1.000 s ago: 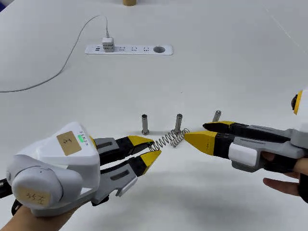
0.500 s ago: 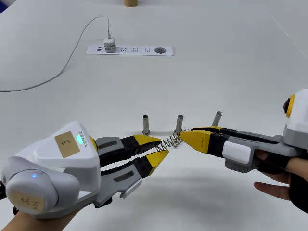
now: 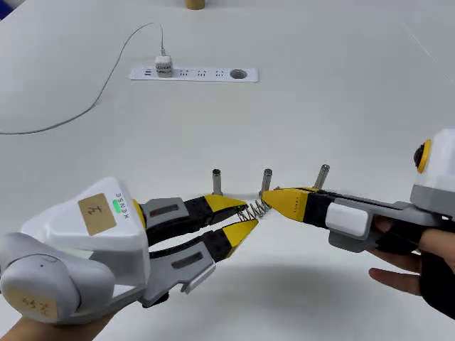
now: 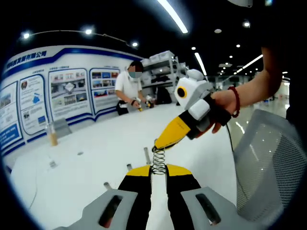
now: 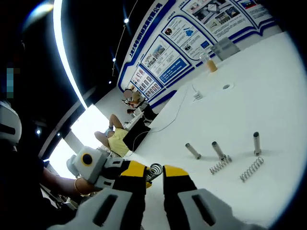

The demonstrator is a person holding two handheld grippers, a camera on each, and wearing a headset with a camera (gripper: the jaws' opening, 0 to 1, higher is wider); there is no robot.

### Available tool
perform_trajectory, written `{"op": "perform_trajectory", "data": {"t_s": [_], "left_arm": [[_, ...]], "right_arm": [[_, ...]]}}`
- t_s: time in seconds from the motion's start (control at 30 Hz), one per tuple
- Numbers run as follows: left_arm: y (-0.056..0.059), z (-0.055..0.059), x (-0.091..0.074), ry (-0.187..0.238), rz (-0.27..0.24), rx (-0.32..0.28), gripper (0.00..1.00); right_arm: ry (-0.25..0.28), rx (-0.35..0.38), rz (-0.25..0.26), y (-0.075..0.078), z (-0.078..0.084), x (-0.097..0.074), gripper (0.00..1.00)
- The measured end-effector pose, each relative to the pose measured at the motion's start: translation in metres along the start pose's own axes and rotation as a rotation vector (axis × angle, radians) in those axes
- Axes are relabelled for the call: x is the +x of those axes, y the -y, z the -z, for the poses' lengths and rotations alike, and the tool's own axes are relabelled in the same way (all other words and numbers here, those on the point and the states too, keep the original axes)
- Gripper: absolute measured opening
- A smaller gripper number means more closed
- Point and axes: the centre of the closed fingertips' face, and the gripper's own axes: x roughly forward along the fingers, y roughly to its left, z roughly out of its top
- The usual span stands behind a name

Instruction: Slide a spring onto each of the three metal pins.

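**Springs on pins: none of three so far**

Score first: all three pins stand bare on the white bench, so I judge that no part of the job is done yet. The middle pin is my marker. The left pin and the right pin stand in a row either side of it, each apart from it, and there is no coil on any of them.

The held spring is just in front of the middle pin, on my side of it. It is strung roughly level between my two grippers and looks lifted clear of the bench. My right gripper has its jaws pressed together on one end of it, with the tips close by the middle pin. My left gripper comes in from the left of the middle pin with its jaws spread. The spring's other end reaches in between the yellow tips, and I can't tell whether it rests on either one.

The right gripper view shows the reserves. The first loose spring lies flat with an end right at the middle pin's foot. The second loose spring lies flat a little further out from that pin.

The held spring is slim bright steel wire with evenly open coils, straight and with no kink that I can see. Its bore looks about right for a pin, though that is my guess. All three springs are left to thread.
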Motion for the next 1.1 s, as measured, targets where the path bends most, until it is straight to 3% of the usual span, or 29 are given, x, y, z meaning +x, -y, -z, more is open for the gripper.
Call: {"op": "perform_trajectory", "data": {"t_s": [0.27, 0.33, 0.4, 0.73, 0.93, 1.1], "left_arm": [[0.000, 0.002, 0.001, -0.017, -0.005, -0.021, 0.10], [0.000, 0.006, 0.002, -0.040, -0.008, -0.023, 0.11], [0.000, 0.005, 0.002, -0.034, -0.011, -0.028, 0.11], [-0.002, 0.010, 0.003, -0.057, -0.026, -0.073, 0.11], [-0.008, 0.026, 0.001, -0.133, -0.061, -0.093, 0.20], [-0.010, 0.034, -0.002, -0.166, -0.080, -0.147, 0.29]], "right_arm": [[0.002, -0.021, -0.014, -0.003, -0.001, 0.001, 0.13], [0.011, 0.014, -0.041, -0.009, -0.003, 0.002, 0.11], [-0.009, -0.021, -0.010, -0.004, -0.001, 0.001, 0.11], [-0.025, -0.074, 0.004, -0.006, 0.000, 0.004, 0.11], [-0.022, -0.169, 0.064, 0.000, -0.006, 0.005, 0.11], [-0.018, -0.234, 0.107, 0.007, -0.012, 0.008, 0.11]]}}
